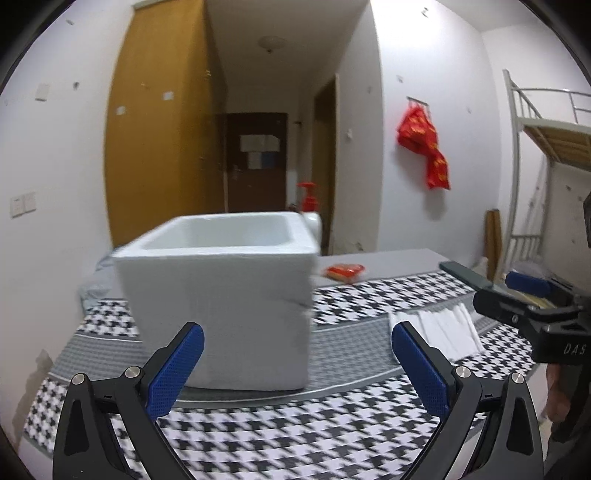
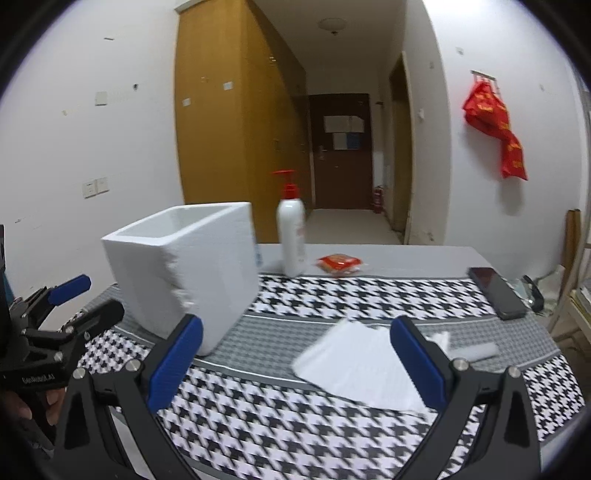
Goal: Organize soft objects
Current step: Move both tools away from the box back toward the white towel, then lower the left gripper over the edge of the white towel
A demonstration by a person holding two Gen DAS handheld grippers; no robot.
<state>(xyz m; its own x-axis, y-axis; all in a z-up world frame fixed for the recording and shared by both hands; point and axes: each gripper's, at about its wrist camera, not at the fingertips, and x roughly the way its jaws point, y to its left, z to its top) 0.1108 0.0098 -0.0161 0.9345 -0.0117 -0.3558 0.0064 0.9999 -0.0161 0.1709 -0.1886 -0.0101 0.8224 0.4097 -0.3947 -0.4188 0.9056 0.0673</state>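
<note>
left gripper [image 1: 297,363] spread, white foam box [image 1: 218,295] upright

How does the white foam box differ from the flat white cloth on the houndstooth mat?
The white foam box stands tall and rigid, open at the top; the flat white cloth lies limp and low on the mat. The box has a chipped, ragged front corner edge; the cloth looks folded in pleats. The box sits left, the cloth right. Both are white, and neither is gripped.

White walls [image 2: 92,147], tall wooden wardrobe [image 2: 229,122], dark door [image 2: 341,151] down hallway, ceiling lamp [image 2: 332,25].
</note>
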